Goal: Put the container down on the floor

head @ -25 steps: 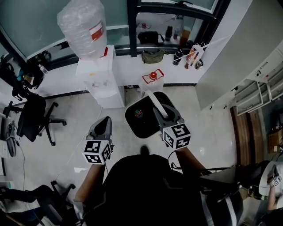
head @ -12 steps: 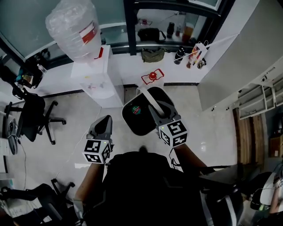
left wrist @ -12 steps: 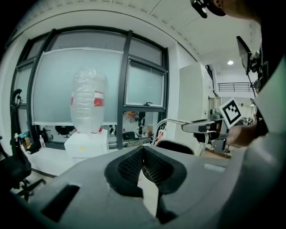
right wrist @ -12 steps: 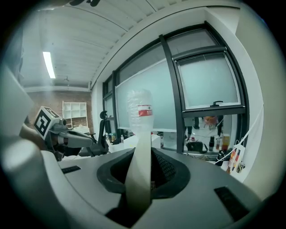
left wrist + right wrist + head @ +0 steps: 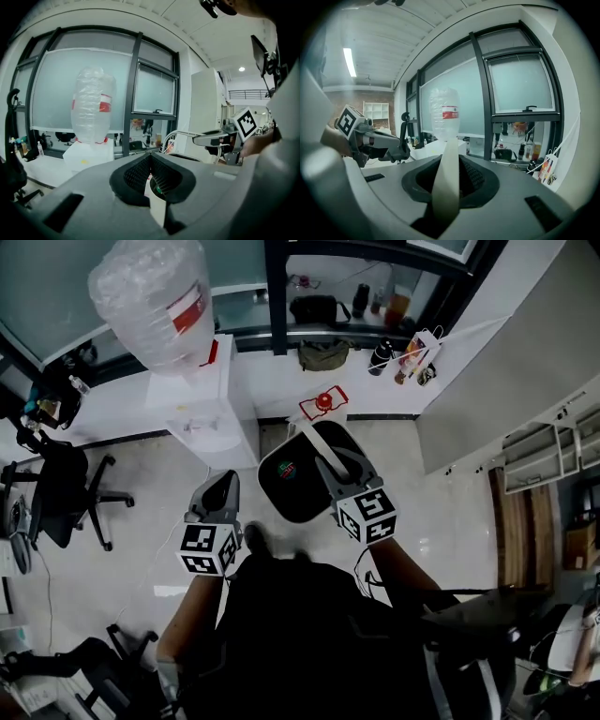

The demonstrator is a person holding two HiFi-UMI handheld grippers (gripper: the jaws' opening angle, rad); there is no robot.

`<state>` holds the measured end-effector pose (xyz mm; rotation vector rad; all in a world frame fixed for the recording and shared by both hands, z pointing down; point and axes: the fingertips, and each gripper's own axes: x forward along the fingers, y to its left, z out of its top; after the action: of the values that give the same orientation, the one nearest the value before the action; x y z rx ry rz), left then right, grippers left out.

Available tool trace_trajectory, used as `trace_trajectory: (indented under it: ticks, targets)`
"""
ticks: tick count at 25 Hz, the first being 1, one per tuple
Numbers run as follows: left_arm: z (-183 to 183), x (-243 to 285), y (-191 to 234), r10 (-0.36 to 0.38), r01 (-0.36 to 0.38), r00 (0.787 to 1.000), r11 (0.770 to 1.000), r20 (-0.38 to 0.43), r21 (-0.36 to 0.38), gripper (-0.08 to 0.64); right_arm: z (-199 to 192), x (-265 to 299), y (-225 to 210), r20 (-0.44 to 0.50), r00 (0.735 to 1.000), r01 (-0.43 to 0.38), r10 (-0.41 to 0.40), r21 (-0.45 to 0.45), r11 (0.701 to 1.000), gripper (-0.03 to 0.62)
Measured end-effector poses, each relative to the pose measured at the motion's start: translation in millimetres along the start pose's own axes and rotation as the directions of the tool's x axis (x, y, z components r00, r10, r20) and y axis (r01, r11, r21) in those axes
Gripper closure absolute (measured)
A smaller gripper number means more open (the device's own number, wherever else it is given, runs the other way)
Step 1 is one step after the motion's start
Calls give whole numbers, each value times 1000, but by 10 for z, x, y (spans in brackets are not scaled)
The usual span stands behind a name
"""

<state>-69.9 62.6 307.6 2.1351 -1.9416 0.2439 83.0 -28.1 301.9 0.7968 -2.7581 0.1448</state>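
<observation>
A round black container (image 5: 292, 486) with a white strap handle (image 5: 317, 446) hangs above the pale floor, just in front of the person. My right gripper (image 5: 339, 465) is shut on that handle; in the right gripper view the white handle (image 5: 446, 183) runs up between the pads (image 5: 476, 176). My left gripper (image 5: 223, 488) hovers to the left of the container, apart from it. Its pads (image 5: 136, 173) meet at the tip with nothing gripped. The container's bottom and the floor under it are hidden.
A white water dispenser (image 5: 202, 399) with a big clear bottle (image 5: 155, 306) stands at the left beyond the container. A red item (image 5: 324, 401) lies by the window ledge. An office chair (image 5: 61, 488) is at far left, a white wall (image 5: 487, 390) at right. A shoe (image 5: 255, 538) shows below the left gripper.
The container has swung slightly left and farther from the body with the right gripper. The left gripper has edged forward, and a shoe has stepped into view beside it.
</observation>
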Motion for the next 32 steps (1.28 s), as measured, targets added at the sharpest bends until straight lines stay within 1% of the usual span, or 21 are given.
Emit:
trace_trajectory:
  ticks: [7,11,18,22,27,32]
  targets:
    - [-36,309,416,-52,51,998,998,-22,-41,549,13,459,18,-17,1000,12,-12,-12,1000,508]
    - [-131,486,642,-75,72,996,996,-48,-55,548,-102,718,28,-70,997,23,-24,-20,1000,508]
    - [-228,827,962,-142,138,987,989,-74,-57,548,-264,1201,33,-93,995,28,-29,-15,1000,508]
    - [-346,1113,1131,-173,165,980,983,-93,-86,548,-371,1487,-23,-100,995,29,-31,-15,999,508]
    - [-601,1389,1218,-207,202,967,978,-150,-50,548,-710,1741,-118,-145,988,48,-46,8,999,508]
    - [-877,1619,1158,-202,197,962,979,-183,-46,548,-1065,1937,-213,-165,986,7,-2,32,999,508]
